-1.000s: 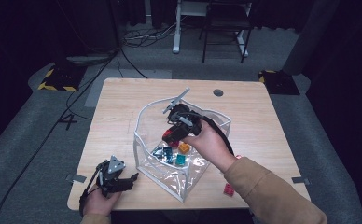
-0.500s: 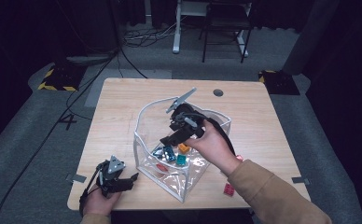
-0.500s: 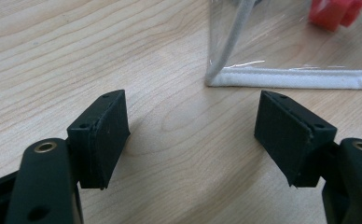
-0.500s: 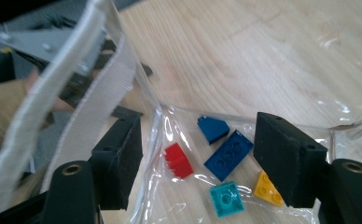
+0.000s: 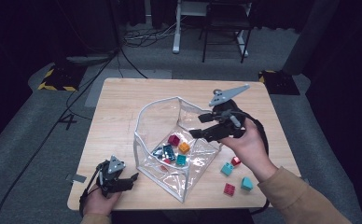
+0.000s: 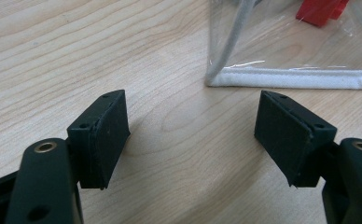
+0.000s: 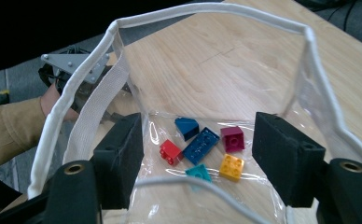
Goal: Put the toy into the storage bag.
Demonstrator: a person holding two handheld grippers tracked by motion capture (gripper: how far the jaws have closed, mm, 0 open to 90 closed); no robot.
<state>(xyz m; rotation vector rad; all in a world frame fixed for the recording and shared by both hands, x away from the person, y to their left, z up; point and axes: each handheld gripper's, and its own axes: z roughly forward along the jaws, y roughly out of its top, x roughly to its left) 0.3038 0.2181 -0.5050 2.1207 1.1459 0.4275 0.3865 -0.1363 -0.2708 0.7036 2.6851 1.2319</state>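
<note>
I am working over a wooden table whose far left half is lying bare, so there is open room there, while my left gripper is sitting close to the near edge at the left corner. The clear bag with its white-taped rim is standing open at the middle of the table, and my right gripper is hovering just over its right rim, jaws apart and nothing between them; they have just been opening. The right gripper view is giving me what the high view blurs: a dark blue slope brick, a blue plate, a red brick, a maroon brick, an orange brick and a teal one lying on the bag's floor. The left gripper view is showing its jaws spread wide over bare wood, just short of the bag's near seam. Right of the bag, near my right wrist, about four loose bricks are lying on the table, I think.
</note>
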